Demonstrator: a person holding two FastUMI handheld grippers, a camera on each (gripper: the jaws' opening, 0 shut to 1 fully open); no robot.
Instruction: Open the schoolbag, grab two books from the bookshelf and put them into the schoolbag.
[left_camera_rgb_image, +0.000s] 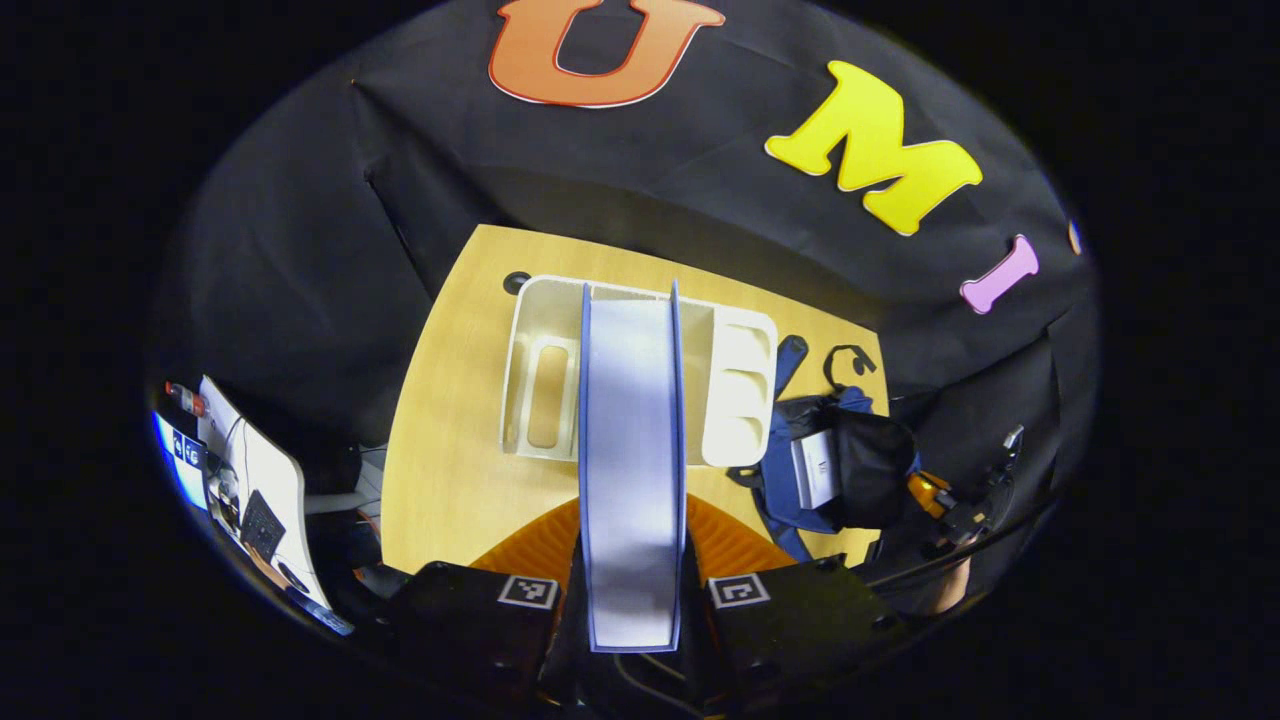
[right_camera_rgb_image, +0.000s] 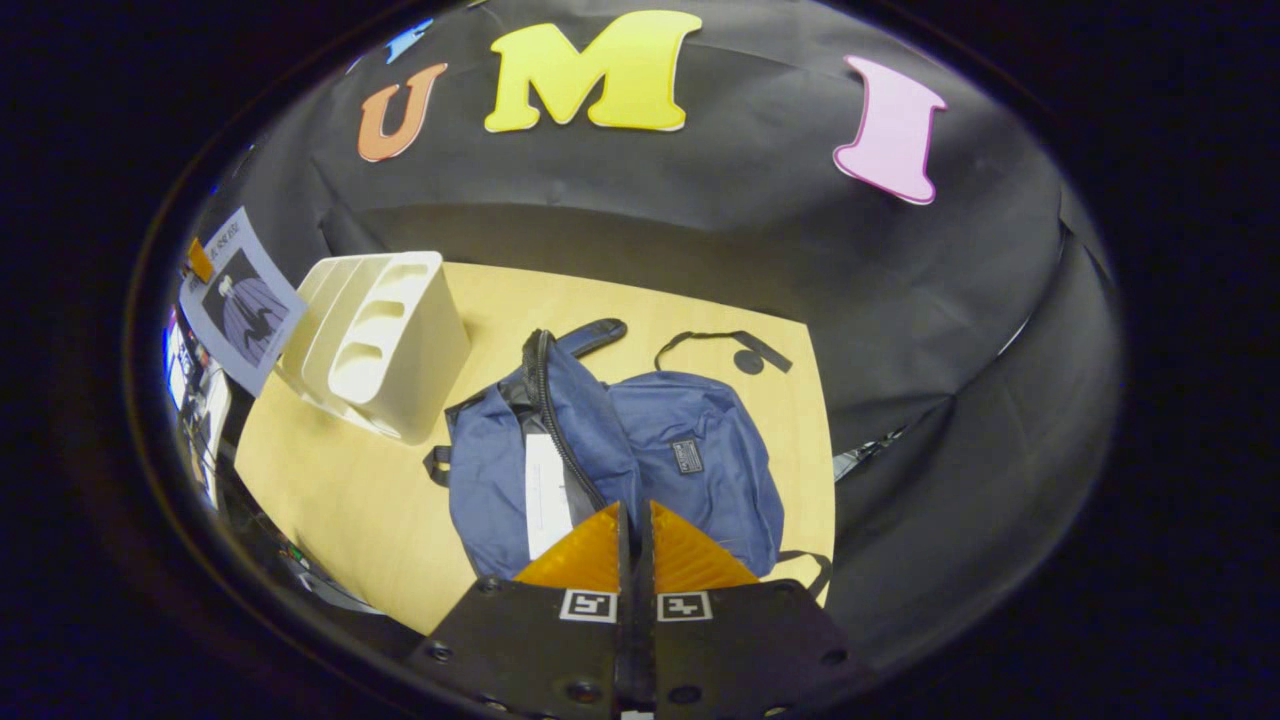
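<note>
Left gripper (left_camera_rgb_image: 633, 590) clamped on a thin blue-covered book (left_camera_rgb_image: 633, 450), held edge-on above the white plastic slotted bookshelf (left_camera_rgb_image: 740, 385) on the pale wooden counter (left_camera_rgb_image: 450, 470). Right gripper (right_camera_rgb_image: 634, 545) pressed together, holding nothing, just above the unzipped blue fabric schoolbag (right_camera_rgb_image: 690, 470) lying beside the bookshelf. One white-edged book (right_camera_rgb_image: 545, 495) already inside the bag's opening.
</note>
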